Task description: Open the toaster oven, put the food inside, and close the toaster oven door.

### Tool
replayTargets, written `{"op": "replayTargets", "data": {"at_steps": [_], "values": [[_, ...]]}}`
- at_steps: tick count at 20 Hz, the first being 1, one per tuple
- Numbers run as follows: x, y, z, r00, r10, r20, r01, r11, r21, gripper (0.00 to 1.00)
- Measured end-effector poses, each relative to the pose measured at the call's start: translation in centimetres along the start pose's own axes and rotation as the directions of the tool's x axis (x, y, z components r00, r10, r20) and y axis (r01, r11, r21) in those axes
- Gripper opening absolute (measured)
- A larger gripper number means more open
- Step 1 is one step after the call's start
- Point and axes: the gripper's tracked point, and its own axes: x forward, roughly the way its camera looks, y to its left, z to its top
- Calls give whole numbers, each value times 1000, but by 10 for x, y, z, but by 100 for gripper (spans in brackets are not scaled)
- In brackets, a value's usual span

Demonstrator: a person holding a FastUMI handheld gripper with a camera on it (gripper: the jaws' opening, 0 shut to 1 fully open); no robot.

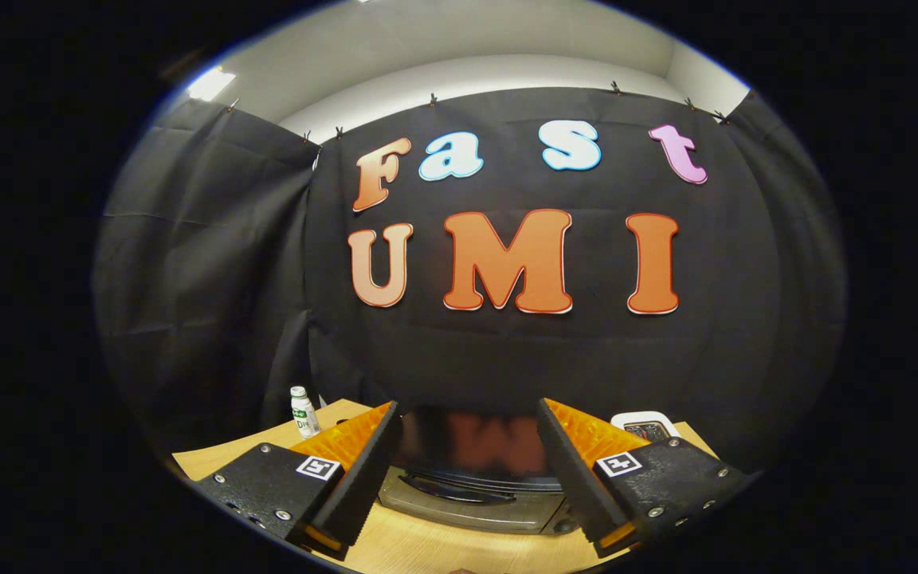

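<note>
**Gripper view: fingers spread wide above a closed toaster oven**

Gripper view looks forward over the table [427, 550], with the gripper [471, 466] low in the frame. Its two fingers [363, 470] stand well apart and hold nothing. Between them, at lower centre, sits one toaster oven [471, 486], its dark glass door apparently closed and its handle [459, 488] running across just below the glass.

The wide stance probably suits the first step: the fingers frame the handle from above, ready to drop onto it and pull the door down (a judgement, since nothing has been touched yet).

Counted: one toaster oven, one small white bottle [304, 412] at lower left beside the left finger, and one white-rimmed object [646, 425] at lower right behind the right finger, too hidden to name. The food cannot be picked out from here.
</note>
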Motion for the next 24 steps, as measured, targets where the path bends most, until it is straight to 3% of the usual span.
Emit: {"op": "replayTargets", "data": {"at_steps": [3, 9, 15, 18, 21, 24], "values": [[19, 6, -24, 999, 10, -47, -8, 999, 37, 100], [57, -8, -81, 988, -76, -134, 78, 997, 7, 100], [75, 5, -114, 980, -109, -165, 107, 994, -18, 100], [81, 3, -128, 975, -134, -176, 127, 991, -52, 100], [82, 5, -130, 980, -118, -162, 120, 993, -1, 100], [78, 6, -131, 986, -133, -96, 133, 991, -8, 100]]}}
